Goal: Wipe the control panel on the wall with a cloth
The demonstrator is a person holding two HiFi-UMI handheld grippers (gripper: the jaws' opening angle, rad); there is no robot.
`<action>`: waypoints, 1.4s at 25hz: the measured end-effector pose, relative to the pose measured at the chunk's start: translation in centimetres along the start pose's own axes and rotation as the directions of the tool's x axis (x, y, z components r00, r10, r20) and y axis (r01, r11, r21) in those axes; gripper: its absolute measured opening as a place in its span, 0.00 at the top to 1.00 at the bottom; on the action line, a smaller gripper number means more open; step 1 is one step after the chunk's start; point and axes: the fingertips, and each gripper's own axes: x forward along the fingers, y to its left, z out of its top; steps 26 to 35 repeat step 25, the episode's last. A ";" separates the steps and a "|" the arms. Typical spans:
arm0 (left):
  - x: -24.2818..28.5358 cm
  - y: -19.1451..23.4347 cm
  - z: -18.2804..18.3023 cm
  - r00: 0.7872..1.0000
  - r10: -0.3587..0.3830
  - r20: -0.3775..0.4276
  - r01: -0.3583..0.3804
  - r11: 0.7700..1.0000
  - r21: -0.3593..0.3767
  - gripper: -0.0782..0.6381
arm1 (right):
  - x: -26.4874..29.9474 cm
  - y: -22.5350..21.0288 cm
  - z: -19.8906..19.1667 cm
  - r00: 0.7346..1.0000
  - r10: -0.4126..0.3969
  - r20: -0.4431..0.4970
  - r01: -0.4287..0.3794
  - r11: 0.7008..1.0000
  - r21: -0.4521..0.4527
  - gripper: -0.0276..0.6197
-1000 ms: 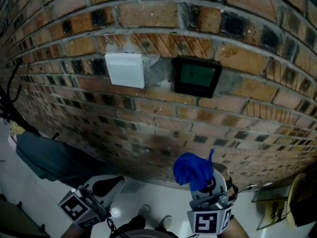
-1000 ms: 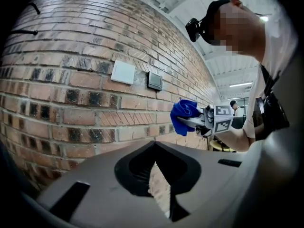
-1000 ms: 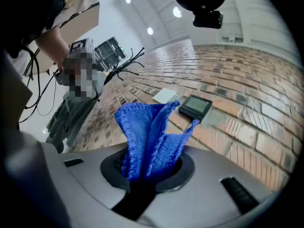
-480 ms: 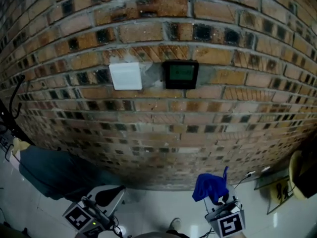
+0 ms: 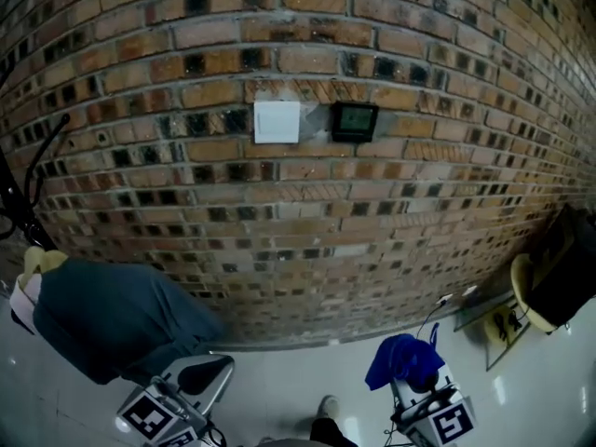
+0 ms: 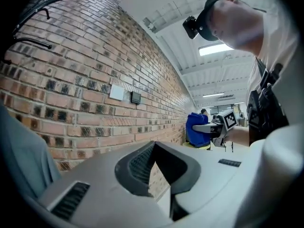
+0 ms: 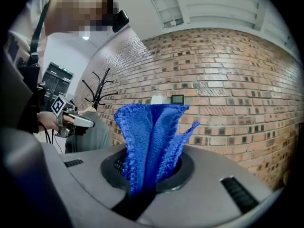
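The small black control panel (image 5: 355,120) with a greenish screen hangs on the brick wall (image 5: 307,222), well above and beyond both grippers. It also shows in the left gripper view (image 6: 136,97) and the right gripper view (image 7: 177,99). My right gripper (image 5: 416,386) is low at the bottom right, shut on a bunched blue cloth (image 5: 401,360) that stands up out of its jaws (image 7: 148,136). My left gripper (image 5: 197,377) is low at the bottom left, jaws together with nothing in them (image 6: 154,164). Neither gripper touches the wall.
A white blank plate (image 5: 277,122) sits just left of the panel. A grey-blue garment (image 5: 110,313) hangs on a black coat stand (image 5: 20,203) at the left. A yellow and black object (image 5: 548,282) leans by the wall at the right. White glossy floor (image 5: 307,380) runs below.
The head view has pulled back from the wall, so the panel looks smaller and farther. Both grippers stay low, and the right one keeps hold of the blue cloth.
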 end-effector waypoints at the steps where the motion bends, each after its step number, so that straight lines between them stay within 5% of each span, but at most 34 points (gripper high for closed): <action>1: -0.9 0.1 -0.3 1.000 -0.004 -0.007 0.004 1.000 0.002 0.90 | -0.5 1.1 -0.1 1.000 -0.003 -0.003 0.003 1.000 0.003 0.82; 10: -2.4 0.9 -0.8 0.998 -0.025 -0.062 0.025 1.000 0.000 0.90 | -2.8 0.5 1.1 0.997 -0.074 0.021 0.075 0.997 -0.007 0.82; 35: 0.8 -1.2 0.2 0.999 -0.002 -0.034 -0.001 0.996 -0.086 0.90 | -4.0 -2.9 0.4 1.000 -0.015 -0.013 0.015 1.000 -0.010 0.83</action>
